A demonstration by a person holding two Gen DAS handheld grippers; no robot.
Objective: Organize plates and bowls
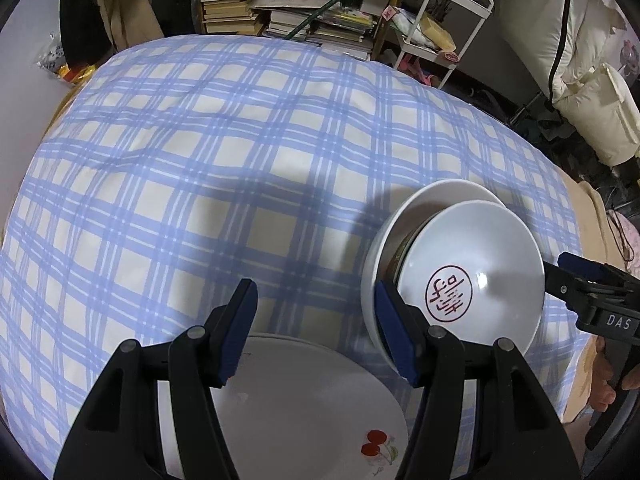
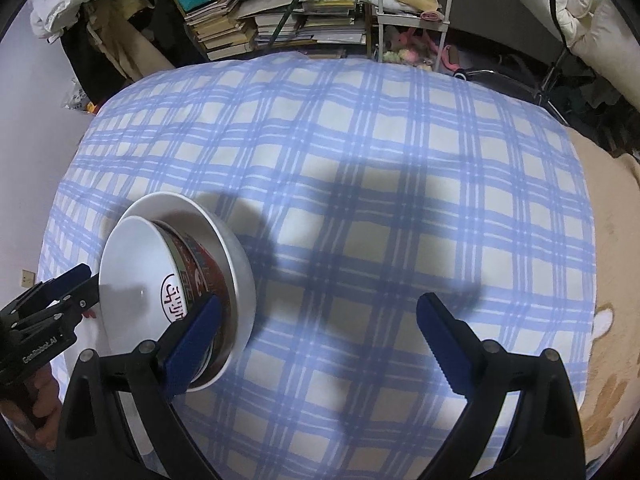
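A white plate with a cherry motif [image 1: 312, 400] lies flat on the blue checked cloth [image 1: 200, 160]. My left gripper [image 1: 318, 334] hovers over it, open, with nothing between its blue pads. To the right sits a tilted nest of bowls: a white bowl with a red seal inside [image 1: 472, 272] rests in a larger white bowl [image 1: 424, 204]. The right wrist view shows the seal bowl [image 2: 136, 280] with its red patterned outside, and the outer bowl [image 2: 240, 272]. My right gripper [image 2: 318, 344] is open over bare cloth. Its left finger [image 2: 192, 344] is beside the bowls.
Beyond the table's far edge stand a shelf of stacked books [image 1: 280, 12] and a white trolley [image 1: 440, 28]. Pale padded coats [image 1: 580, 80] hang at the right. A beige blanket [image 2: 608, 280] lies off the right side. A hand [image 2: 40, 412] holds the left gripper [image 2: 82, 286].
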